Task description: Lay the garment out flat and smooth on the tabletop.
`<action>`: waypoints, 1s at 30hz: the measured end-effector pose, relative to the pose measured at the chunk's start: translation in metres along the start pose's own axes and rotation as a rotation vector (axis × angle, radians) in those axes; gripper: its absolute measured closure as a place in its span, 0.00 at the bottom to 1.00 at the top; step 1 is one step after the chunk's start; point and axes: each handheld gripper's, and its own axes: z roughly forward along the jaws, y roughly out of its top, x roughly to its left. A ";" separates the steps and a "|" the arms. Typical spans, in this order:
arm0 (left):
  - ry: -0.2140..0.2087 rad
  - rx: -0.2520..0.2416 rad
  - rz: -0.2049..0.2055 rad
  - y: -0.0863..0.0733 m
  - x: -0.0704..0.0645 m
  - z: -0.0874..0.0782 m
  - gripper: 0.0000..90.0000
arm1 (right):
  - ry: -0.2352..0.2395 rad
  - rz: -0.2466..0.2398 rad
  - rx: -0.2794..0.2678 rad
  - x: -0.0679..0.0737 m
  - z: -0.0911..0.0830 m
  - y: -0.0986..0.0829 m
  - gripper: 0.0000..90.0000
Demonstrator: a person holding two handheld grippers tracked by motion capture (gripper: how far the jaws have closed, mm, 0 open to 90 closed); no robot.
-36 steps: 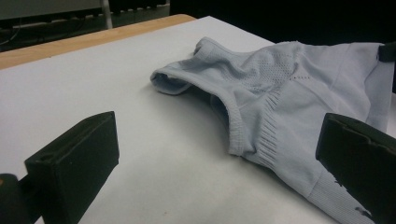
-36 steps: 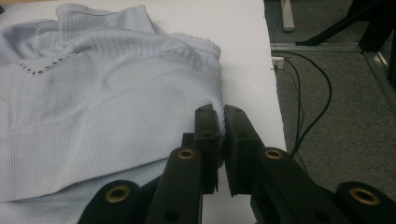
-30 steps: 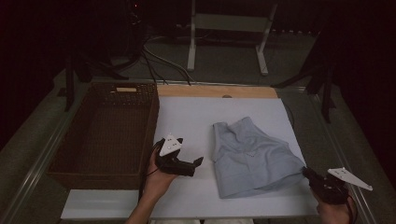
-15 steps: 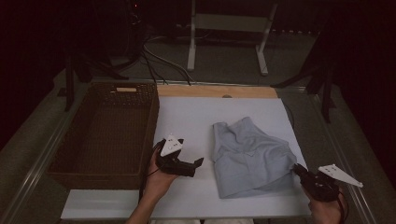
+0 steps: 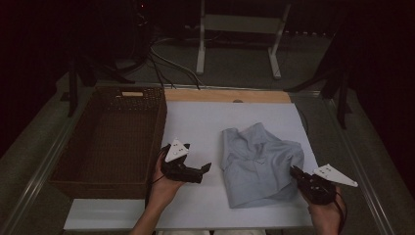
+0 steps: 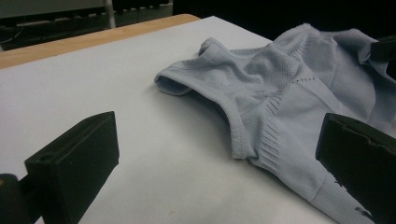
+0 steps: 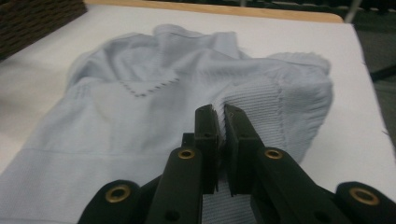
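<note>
A crumpled pale blue knit garment lies on the white table top, right of centre. My right gripper is at the garment's right edge, and in the right gripper view its jaws are shut on a fold of the fabric. My left gripper rests low over the table just left of the garment, jaws wide apart with nothing between them. In the left gripper view the garment lies ahead and to the right, its ribbed hem near the right jaw.
A dark brown wicker basket stands at the table's left side, close to my left hand. A wooden strip runs along the far edge. Beyond the table are metal stand legs and cables on the floor.
My right gripper has moved left and slightly forward from the table's right corner onto the garment's right edge and closed on the fabric. The left gripper has stayed put.
</note>
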 end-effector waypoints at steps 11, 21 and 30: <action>-0.009 -0.008 -0.008 0.003 -0.002 0.000 0.01 | 0.068 -0.078 0.010 0.028 0.014 0.010 0.95; -0.019 -0.008 -0.014 0.005 -0.004 0.003 0.01 | 0.133 -0.140 0.014 0.052 0.024 0.014 0.95; -0.044 -0.015 -0.015 0.009 -0.009 0.010 0.01 | 0.167 -0.152 0.014 0.065 0.030 0.014 0.95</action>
